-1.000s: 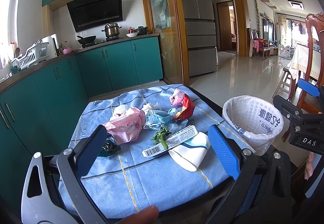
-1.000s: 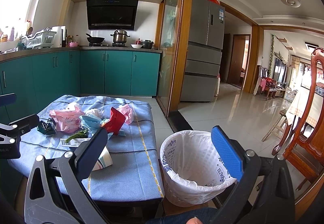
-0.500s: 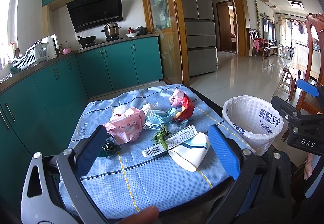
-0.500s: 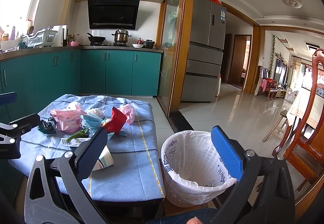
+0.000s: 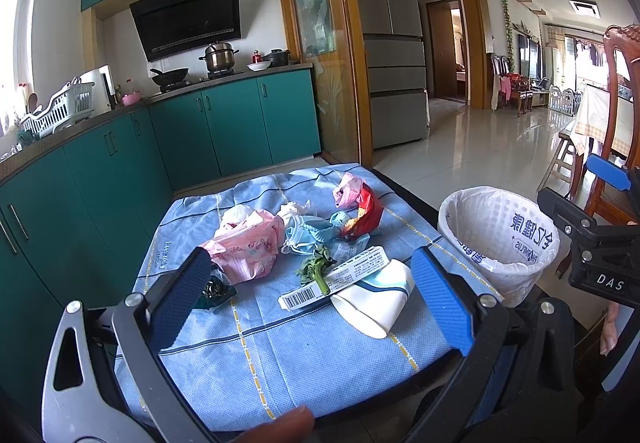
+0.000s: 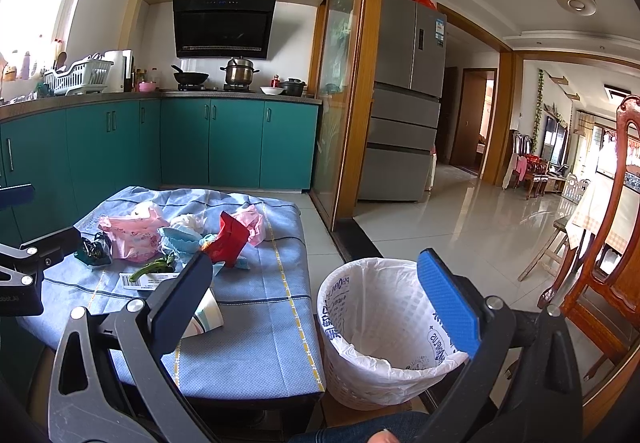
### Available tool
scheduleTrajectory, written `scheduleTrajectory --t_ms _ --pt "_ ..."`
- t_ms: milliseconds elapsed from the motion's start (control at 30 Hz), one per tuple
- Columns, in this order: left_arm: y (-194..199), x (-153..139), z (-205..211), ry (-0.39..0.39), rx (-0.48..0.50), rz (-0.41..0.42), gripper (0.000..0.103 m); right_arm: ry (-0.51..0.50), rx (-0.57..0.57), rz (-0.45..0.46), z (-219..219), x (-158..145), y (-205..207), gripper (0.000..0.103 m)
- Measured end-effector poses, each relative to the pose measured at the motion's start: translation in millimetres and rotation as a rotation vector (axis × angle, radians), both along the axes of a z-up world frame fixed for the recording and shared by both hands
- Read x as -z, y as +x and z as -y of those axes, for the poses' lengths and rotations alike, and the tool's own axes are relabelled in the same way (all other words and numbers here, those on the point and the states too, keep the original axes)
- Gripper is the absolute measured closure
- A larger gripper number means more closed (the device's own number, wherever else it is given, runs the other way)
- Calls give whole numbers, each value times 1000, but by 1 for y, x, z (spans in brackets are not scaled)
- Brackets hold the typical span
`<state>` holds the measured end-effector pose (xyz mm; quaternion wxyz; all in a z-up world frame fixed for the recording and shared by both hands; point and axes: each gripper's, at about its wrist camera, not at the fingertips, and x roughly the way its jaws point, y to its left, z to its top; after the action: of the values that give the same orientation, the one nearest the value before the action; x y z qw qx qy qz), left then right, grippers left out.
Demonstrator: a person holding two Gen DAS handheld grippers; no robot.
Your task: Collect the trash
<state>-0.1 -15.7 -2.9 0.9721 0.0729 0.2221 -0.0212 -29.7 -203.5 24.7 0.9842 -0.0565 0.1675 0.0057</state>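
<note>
Teal kitchen cabinets (image 5: 224,123) back a low desk (image 5: 280,355) draped in blue cloth, where the trash lies heaped: a pink bag (image 5: 248,249), blue masks (image 5: 310,235), a red wrapper (image 5: 366,213), a green stalk (image 5: 316,269), a barcoded box (image 5: 336,277) resting on a tipped paper cup (image 5: 376,303). Just beside the desk stands a white-lined bin (image 6: 380,327). Left claw (image 5: 312,307) and right claw (image 6: 316,299) both hang spread wide, gripping nothing, short of the heap.

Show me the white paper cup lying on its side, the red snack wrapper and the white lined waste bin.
White paper cup (image 5: 374,301), left wrist view, its side wall.
Red snack wrapper (image 5: 366,213), left wrist view, its middle.
White lined waste bin (image 6: 372,327), right wrist view, inner liner.
</note>
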Motion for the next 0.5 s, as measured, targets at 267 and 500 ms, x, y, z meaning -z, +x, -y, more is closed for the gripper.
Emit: scheduleTrajectory --t_ms 267,500 --pt "0 0 0 0 0 -1 3 -3 1 -1 0 0 0 3" --pt "1 1 0 1 1 -3 3 -3 5 -4 2 3 2 3"
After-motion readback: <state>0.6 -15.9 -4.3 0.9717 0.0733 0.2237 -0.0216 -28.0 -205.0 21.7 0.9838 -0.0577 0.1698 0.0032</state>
